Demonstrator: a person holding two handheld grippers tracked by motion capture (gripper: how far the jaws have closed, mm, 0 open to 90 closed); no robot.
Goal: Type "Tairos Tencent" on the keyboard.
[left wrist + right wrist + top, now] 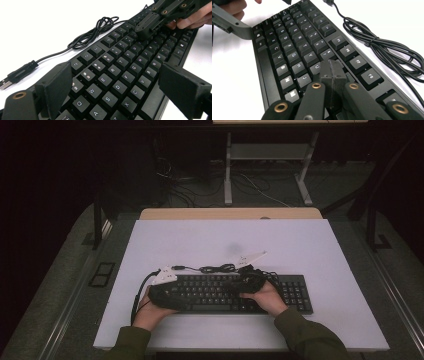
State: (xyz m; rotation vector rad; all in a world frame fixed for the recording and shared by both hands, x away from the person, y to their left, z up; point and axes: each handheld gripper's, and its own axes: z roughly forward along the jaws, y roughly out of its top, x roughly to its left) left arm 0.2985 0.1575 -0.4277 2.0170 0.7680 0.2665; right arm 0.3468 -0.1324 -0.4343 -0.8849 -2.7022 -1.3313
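A black keyboard (295, 292) lies near the front of the white table top (225, 240), its lettered keys (120, 62) and F-keys (352, 60) in close view. Its bundled black cable (216, 268) rests just behind it, ending in a USB plug (5, 83). My left gripper (117, 92) is open wide, its jaws straddling the keyboard's left end front to back. My right gripper (331, 65) is shut with nothing between the jaws, its tip down on the keys near U and J. In the left gripper view the right gripper (150, 23) presses on the middle keys.
The coiled cable (384, 50) lies on the table behind the F-keys. Beyond the table's wooden far edge (230, 213) stand a metal desk frame (228, 170) and floor wiring. White table surface stretches behind and to both sides of the keyboard.
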